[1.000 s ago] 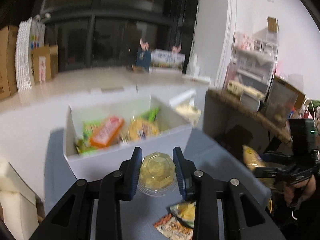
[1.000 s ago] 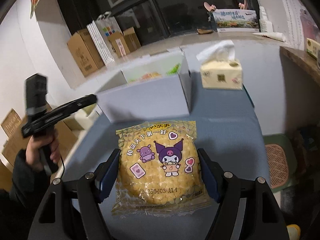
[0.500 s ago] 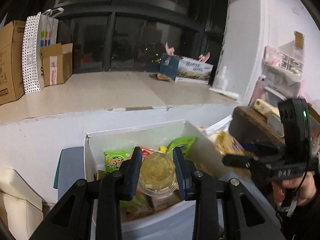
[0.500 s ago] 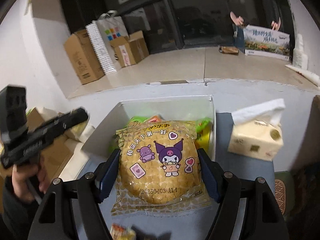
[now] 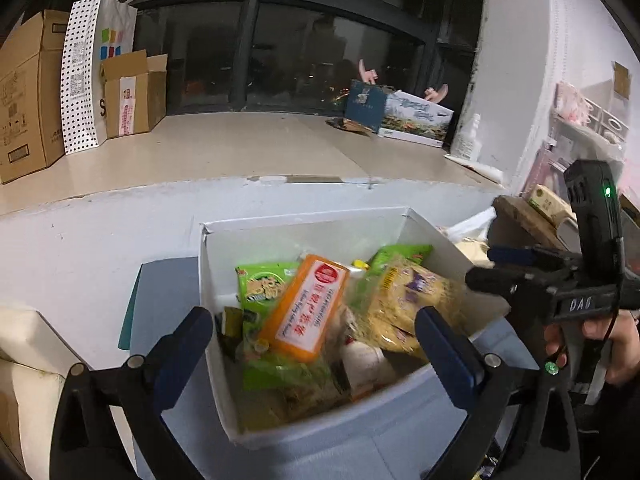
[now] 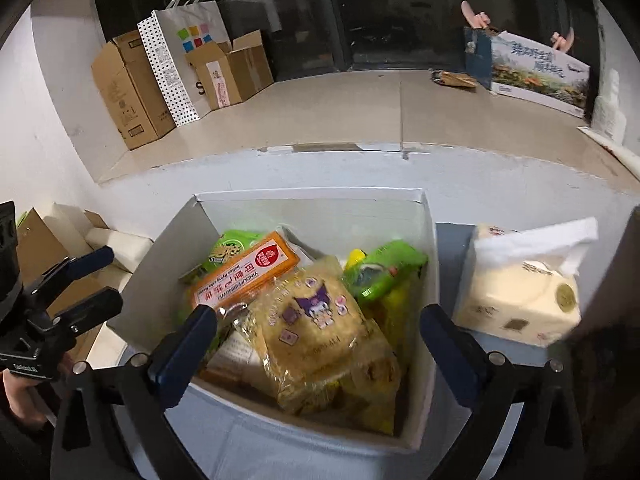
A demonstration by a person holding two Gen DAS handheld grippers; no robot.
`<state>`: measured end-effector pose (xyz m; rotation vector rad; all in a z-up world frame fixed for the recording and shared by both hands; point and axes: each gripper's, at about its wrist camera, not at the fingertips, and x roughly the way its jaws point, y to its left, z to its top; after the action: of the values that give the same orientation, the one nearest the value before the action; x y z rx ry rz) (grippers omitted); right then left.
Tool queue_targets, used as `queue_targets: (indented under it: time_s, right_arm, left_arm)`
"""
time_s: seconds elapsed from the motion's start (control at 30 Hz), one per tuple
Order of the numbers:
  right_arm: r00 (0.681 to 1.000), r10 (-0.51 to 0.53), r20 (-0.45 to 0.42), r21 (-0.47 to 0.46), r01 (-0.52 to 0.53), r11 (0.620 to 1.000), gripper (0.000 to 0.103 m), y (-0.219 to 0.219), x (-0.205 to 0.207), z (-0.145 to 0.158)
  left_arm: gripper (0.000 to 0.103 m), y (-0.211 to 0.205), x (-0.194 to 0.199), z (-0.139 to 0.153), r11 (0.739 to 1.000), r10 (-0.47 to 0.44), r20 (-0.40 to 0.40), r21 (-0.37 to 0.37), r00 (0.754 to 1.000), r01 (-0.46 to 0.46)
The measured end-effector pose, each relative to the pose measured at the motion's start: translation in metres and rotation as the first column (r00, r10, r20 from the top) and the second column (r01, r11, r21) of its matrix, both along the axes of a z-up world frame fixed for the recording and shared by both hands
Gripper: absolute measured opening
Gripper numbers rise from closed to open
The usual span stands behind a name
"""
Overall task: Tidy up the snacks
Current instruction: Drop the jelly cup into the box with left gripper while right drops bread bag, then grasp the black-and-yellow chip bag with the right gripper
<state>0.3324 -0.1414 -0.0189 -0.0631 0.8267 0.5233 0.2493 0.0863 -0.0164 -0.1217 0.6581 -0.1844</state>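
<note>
A white open box (image 5: 304, 222) (image 6: 308, 196) holds several snacks. An orange packet (image 5: 306, 314) (image 6: 244, 270) lies on green packets (image 5: 262, 284). The yellow Kuromi snack bag (image 6: 320, 328) (image 5: 408, 296) lies in the box, free of my fingers. A clear jelly cup (image 6: 234, 312) sits beside it, blurred. My left gripper (image 5: 314, 342) is open and empty over the box's near wall. My right gripper (image 6: 318, 338) is open and empty above the box; it also shows in the left wrist view (image 5: 520, 280).
A tissue pack (image 6: 524, 292) stands right of the box on the blue-grey table (image 5: 160, 292). Cardboard boxes (image 5: 30, 92) and a dotted paper bag (image 5: 96, 68) stand on the ledge behind. A shelf with clutter (image 5: 576, 184) is at the right.
Both grippers opened over the box. The left let go of the jelly cup and the right let go of the Kuromi bag; both items now lie in the box.
</note>
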Motion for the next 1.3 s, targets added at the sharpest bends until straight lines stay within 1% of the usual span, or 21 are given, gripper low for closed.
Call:
queue_targets:
  time_s: [0.1, 0.2, 0.27, 0.37, 0.4, 0.53, 0.63, 0.7, 0.83, 0.97, 1.03, 1.13, 1.2, 1.3]
  right_arm:
    - [0.999, 0.004, 0.032, 0.034, -0.005, 0.999, 0.103, -0.008, -0.018, 0.015]
    - [0.997, 0.022, 0.075, 0.073, -0.028, 0.997, 0.103, -0.016, -0.044, 0.035]
    - [0.995, 0.039, 0.097, 0.097, -0.048, 0.994, 0.103, -0.022, -0.063, 0.043]
    - [0.991, 0.073, 0.115, 0.092, -0.084, 0.992, 0.103, -0.03, -0.095, 0.044]
    - [0.989, 0.077, 0.123, 0.088, -0.088, 0.992, 0.103, -0.033, -0.106, 0.041]
    - [0.988, 0.112, 0.102, 0.079, -0.12, 0.99, 0.103, -0.047, -0.155, 0.014]
    - [0.987, 0.128, 0.094, 0.067, -0.135, 0.989, 0.103, -0.058, -0.19, -0.01]
    - [0.987, 0.136, 0.082, 0.056, -0.141, 0.988, 0.103, -0.063, -0.209, -0.025]
    - [0.988, 0.15, 0.047, 0.02, -0.151, 0.988, 0.103, -0.069, -0.238, -0.056]
    - [0.988, 0.152, -0.004, 0.003, -0.152, 0.988, 0.103, -0.067, -0.237, -0.076]
    - [0.988, 0.148, -0.032, 0.029, -0.147, 0.989, 0.103, -0.066, -0.23, -0.083]
    - [0.982, 0.154, -0.109, 0.086, -0.145, 0.986, 0.103, -0.059, -0.212, -0.097]
    - [0.976, 0.161, -0.15, 0.094, -0.148, 0.985, 0.103, -0.049, -0.199, -0.108]
    - [0.975, 0.143, -0.168, 0.081, -0.131, 0.988, 0.103, -0.037, -0.184, -0.12]
  left_arm:
    - [0.103, -0.006, -0.019, 0.007, 1.0, -0.012, 0.018, 0.009, 1.0, 0.012]
    - [0.103, -0.017, -0.043, 0.015, 0.999, -0.036, 0.043, 0.019, 0.998, 0.035]
    - [0.103, -0.026, -0.061, 0.02, 0.998, -0.054, 0.062, 0.031, 0.997, 0.052]
    - [0.103, -0.036, -0.091, 0.027, 0.997, -0.076, 0.081, 0.022, 0.994, 0.075]
    - [0.103, -0.039, -0.102, 0.027, 0.997, -0.08, 0.087, 0.013, 0.993, 0.079]
    - [0.103, -0.05, -0.142, 0.023, 0.998, -0.068, 0.081, -0.005, 0.994, 0.068]
    - [0.103, -0.054, -0.167, 0.012, 0.999, -0.037, 0.04, -0.033, 0.999, 0.038]
    - [0.103, -0.056, -0.181, 0.005, 0.997, -0.038, 0.02, -0.06, 0.999, 0.04]
    - [0.103, -0.062, -0.202, -0.007, 0.997, -0.025, 0.001, -0.067, 1.0, 0.025]
    - [0.103, -0.068, -0.208, -0.019, 0.997, -0.034, -0.022, -0.076, 0.999, 0.033]
    - [0.103, -0.068, -0.208, -0.023, 0.997, -0.032, -0.032, -0.076, 0.999, 0.029]
    - [0.103, -0.066, -0.208, -0.03, 0.997, -0.025, -0.052, -0.076, 0.998, 0.021]
    - [0.103, -0.064, -0.208, -0.032, 0.997, -0.014, -0.062, -0.083, 0.998, 0.009]
    - [0.103, -0.062, -0.212, -0.034, 0.997, -0.01, -0.063, -0.083, 0.998, 0.005]
